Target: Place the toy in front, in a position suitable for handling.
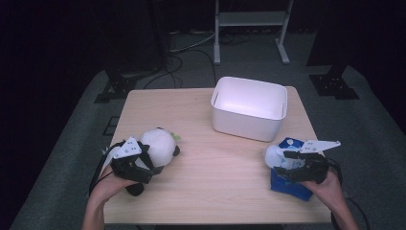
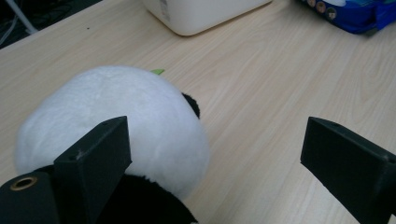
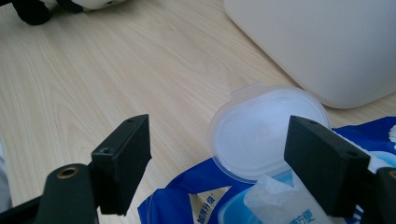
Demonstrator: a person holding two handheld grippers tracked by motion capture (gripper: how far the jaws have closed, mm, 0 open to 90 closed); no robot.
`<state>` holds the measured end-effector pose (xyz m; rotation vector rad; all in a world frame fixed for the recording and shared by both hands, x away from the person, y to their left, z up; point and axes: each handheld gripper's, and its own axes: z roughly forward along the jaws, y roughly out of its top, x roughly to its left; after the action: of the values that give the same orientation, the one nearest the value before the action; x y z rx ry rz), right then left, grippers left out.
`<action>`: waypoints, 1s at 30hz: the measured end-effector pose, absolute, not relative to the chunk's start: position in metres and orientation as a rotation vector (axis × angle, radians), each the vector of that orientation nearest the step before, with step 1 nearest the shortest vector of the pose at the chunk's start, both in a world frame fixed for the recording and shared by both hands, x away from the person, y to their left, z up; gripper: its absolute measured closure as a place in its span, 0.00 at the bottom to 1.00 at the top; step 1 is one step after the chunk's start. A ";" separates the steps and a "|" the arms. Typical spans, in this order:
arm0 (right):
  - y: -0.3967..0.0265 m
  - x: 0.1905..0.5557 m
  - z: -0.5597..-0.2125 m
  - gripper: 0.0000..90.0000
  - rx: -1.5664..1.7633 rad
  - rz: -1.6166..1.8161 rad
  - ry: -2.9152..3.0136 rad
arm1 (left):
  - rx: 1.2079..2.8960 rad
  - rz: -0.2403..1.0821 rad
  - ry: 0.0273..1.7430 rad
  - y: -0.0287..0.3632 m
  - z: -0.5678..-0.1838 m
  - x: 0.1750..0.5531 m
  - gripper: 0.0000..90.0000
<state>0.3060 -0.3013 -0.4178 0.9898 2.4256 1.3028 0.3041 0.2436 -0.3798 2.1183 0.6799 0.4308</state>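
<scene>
A white and black panda plush (image 1: 160, 143) lies near the table's front left. My left gripper (image 1: 146, 165) hovers at its near side, jaws wide apart. In the left gripper view the plush (image 2: 116, 121) bulges against the left jaw, while the right jaw stands well away from it over bare wood. At the front right lies a blue wet-wipe pack (image 1: 287, 186) with its round white lid (image 3: 261, 133) flipped open and a wipe (image 3: 273, 196) poking out. My right gripper (image 1: 286, 165) is low over the pack, jaws open either side of the lid (image 1: 273, 155).
A white plastic bin (image 1: 249, 120) stands at the back right of the wooden table (image 1: 215, 167). Its wall (image 3: 327, 42) is just beyond the wipe pack. Bare wood lies between the plush and the pack. Dark stands and cables sit on the floor behind.
</scene>
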 end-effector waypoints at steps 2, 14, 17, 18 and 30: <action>-0.302 0.306 -0.418 0.24 0.993 1.302 2.426 | 2.118 0.431 0.683 0.246 -0.377 0.304 0.08; -0.298 0.305 -0.413 0.24 0.954 1.300 2.435 | 2.173 0.463 0.706 0.257 -0.366 0.318 0.08; -0.298 0.304 -0.411 0.24 0.946 1.301 2.432 | 2.184 0.458 0.719 0.262 -0.364 0.325 0.08; -0.298 0.304 -0.411 0.24 0.943 1.302 2.432 | 2.190 0.453 0.723 0.263 -0.364 0.327 0.08; -0.293 0.303 -0.412 0.24 0.910 1.291 2.463 | 2.270 0.478 0.794 0.279 -0.371 0.343 0.08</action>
<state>0.3028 -0.2931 -0.4116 0.9103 2.4628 1.2908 0.3433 0.2794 -0.3710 2.2699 0.7940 0.4777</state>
